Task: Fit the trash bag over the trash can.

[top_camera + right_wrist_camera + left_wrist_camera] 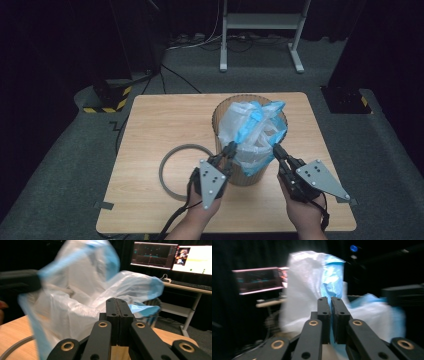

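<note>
Jaws of both the left gripper [231,148] and right gripper [276,149] pinch the plastic bag [252,131], which sits in the ribbed bin [243,176], a grey ring [172,170] beside it.

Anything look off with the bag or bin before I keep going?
The bin liner isn't seated: it stands bunched up above the bin, not folded over the rim. The grey ring lies loose on the table beside it. Left gripper and right gripper pinch the bag's near edge.

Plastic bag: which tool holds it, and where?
Both. The left tool and right tool each pinch the plastic bag at its near edge, at opposite sides.
</note>
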